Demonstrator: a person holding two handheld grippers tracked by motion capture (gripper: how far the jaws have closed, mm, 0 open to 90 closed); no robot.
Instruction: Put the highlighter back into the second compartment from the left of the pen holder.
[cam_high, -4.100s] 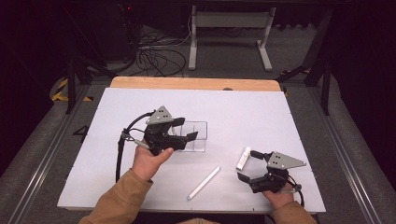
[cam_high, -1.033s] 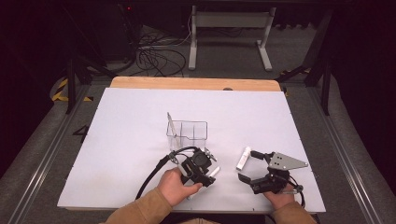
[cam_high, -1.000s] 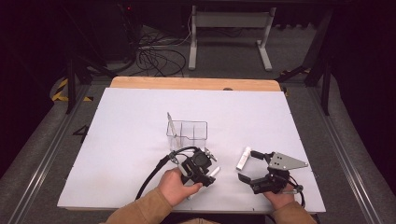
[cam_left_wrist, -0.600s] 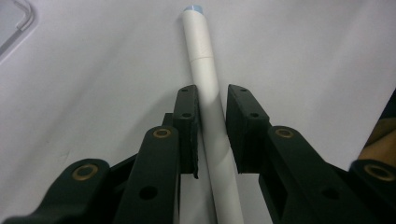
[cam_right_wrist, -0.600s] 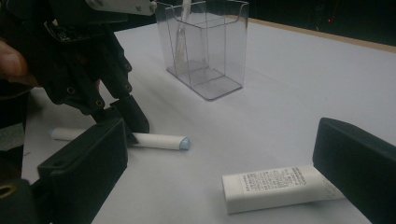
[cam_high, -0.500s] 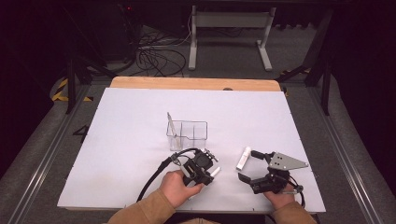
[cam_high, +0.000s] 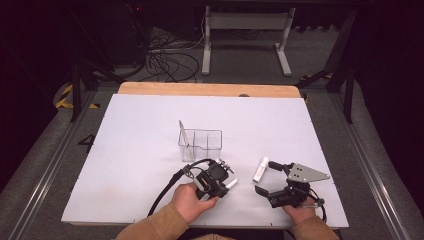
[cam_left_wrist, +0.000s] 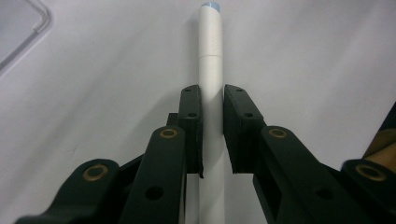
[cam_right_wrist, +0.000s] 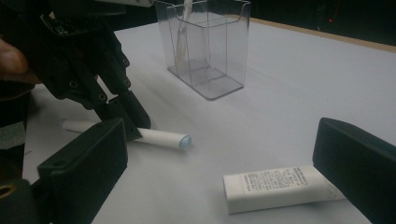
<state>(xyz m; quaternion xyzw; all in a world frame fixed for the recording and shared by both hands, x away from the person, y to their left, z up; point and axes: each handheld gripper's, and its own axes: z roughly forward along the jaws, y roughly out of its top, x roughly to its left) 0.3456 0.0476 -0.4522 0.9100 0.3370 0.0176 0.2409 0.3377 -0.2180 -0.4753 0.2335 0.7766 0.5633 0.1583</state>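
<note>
White plastic is what the left tongs (cam_left_wrist: 212, 135) straddle: a slim white pen (cam_left_wrist: 210, 56) with a pale blue tip lies flat on the desk (cam_high: 125, 135), and its barrel runs straight up between the two black jaws. In the left gripper view the jaws stand on either side of the barrel, touching or nearly so; I judge them closing on it rather than firmly clamped. The pen's long axis lines up with the jaws' own reach, so the barrel passes lengthwise through the gap and its blue tip points away from the hand.

In the right gripper view the pen (cam_right_wrist: 159, 137) lies low on the white surface, pointing towards the small white tube (cam_right_wrist: 275, 186) near the right tongs (cam_high: 265, 177), which are spread wide with nothing between them. The clear plastic holder (cam_high: 201, 142), already standing one thin stick upright in a corner, sits just beyond the left tongs, so the left hand is the nearer one for lifting the pen and tipping it upright into that holder.
</note>
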